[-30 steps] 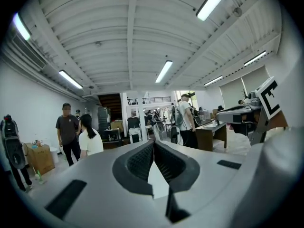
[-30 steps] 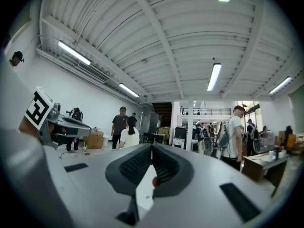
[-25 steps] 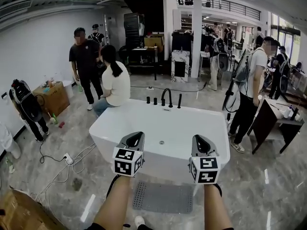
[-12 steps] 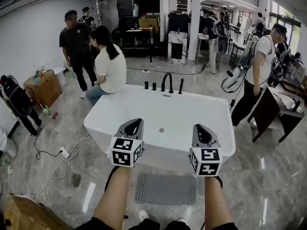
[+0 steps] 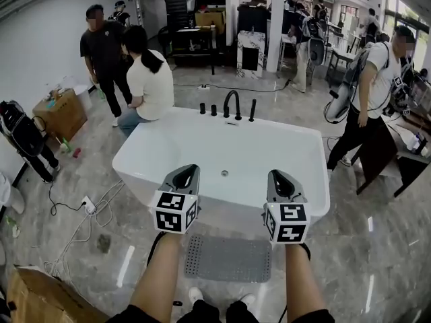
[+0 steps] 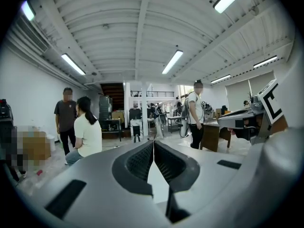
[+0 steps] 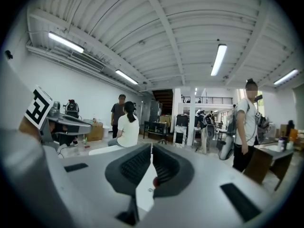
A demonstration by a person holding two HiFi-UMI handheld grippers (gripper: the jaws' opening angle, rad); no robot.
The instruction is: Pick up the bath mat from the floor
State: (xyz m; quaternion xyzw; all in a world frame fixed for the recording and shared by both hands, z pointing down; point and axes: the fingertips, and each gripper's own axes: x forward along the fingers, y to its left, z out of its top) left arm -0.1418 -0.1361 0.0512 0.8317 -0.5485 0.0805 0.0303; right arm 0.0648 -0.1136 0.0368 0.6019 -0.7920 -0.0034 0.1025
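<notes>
While L gripper (image 5: 187,173) & R gripper (image 5: 277,177) hang jaws together, empty, over tub (image 5: 222,143), mat (image 5: 229,258) lies flat on glossy grey floor (image 5: 377,247); ppl (image 5: 149,79) behind.

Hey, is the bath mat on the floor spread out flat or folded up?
Spread flat. In the head view the grey bath mat lies as one full rectangle before the bathtub, with no fold or lifted edge visible.

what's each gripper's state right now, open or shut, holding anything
Left gripper: closed, jaws together, holding nothing.
Right gripper: closed, jaws together, holding nothing.
</notes>
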